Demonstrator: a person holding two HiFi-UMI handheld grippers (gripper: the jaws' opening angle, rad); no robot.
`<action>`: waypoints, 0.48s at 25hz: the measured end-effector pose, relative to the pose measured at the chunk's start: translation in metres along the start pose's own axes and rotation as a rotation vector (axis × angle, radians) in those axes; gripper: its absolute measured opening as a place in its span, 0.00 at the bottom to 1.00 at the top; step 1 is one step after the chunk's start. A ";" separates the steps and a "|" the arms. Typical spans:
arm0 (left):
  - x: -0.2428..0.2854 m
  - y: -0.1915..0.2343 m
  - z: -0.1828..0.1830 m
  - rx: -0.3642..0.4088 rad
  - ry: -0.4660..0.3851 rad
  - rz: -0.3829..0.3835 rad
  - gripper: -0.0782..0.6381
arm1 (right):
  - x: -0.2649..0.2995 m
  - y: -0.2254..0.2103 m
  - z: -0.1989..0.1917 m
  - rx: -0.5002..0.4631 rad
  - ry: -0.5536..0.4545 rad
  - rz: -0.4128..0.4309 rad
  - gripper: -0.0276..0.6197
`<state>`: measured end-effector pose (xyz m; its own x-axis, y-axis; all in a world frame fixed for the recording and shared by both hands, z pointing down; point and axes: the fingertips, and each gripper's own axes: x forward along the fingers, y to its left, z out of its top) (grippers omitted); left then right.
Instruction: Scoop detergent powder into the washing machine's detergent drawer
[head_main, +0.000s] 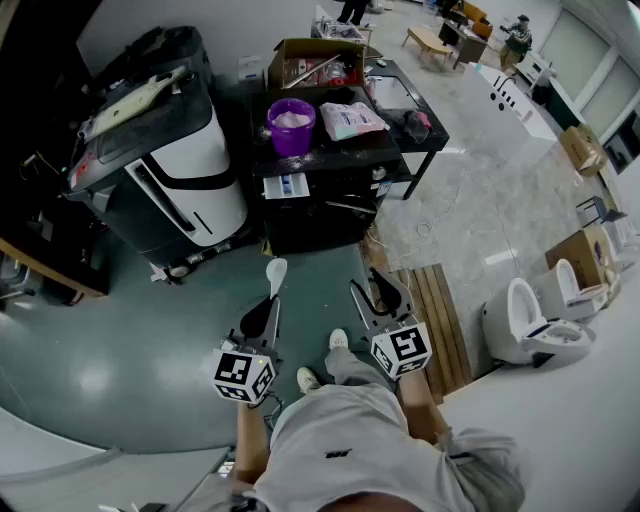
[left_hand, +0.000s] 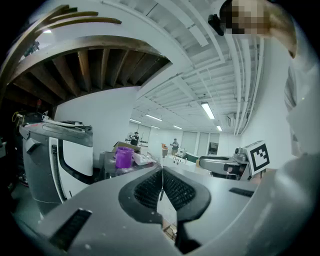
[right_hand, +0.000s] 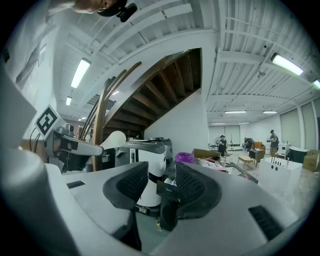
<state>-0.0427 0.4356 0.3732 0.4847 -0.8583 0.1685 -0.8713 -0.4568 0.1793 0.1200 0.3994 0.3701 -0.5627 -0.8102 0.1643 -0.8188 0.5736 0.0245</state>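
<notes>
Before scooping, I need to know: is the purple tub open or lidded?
Open: the head view shows white powder inside the tub, no lid over it.

Floor (head_main: 100, 330): glare is being reflected by the grey-green coating.
Ceiling (right_hand: 240, 30): light is being supplied by fluorescent tubes (right_hand: 80, 73).
Staircase (right_hand: 170, 85): the wooden underside is being shown beside a white wall (right_hand: 185, 120).

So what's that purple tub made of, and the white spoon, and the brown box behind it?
The purple tub looks like plastic: one bright, even colour and a smooth rim. The white spoon in the left gripper is probably plastic too: thin, plain white. The brown box looks like cardboard: dull brown, open flaps.
</notes>
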 end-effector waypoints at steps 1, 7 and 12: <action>0.003 -0.001 0.000 0.001 -0.001 -0.001 0.13 | 0.002 -0.002 0.000 0.011 -0.004 0.003 0.28; 0.029 0.001 0.002 -0.002 0.010 0.013 0.13 | 0.027 -0.021 -0.005 0.035 -0.001 0.030 0.34; 0.061 0.005 0.006 0.010 0.023 0.036 0.13 | 0.051 -0.045 -0.006 0.037 0.002 0.055 0.34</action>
<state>-0.0178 0.3802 0.3784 0.4549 -0.8684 0.1971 -0.8887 -0.4285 0.1632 0.1290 0.3334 0.3833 -0.6067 -0.7774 0.1662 -0.7903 0.6123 -0.0206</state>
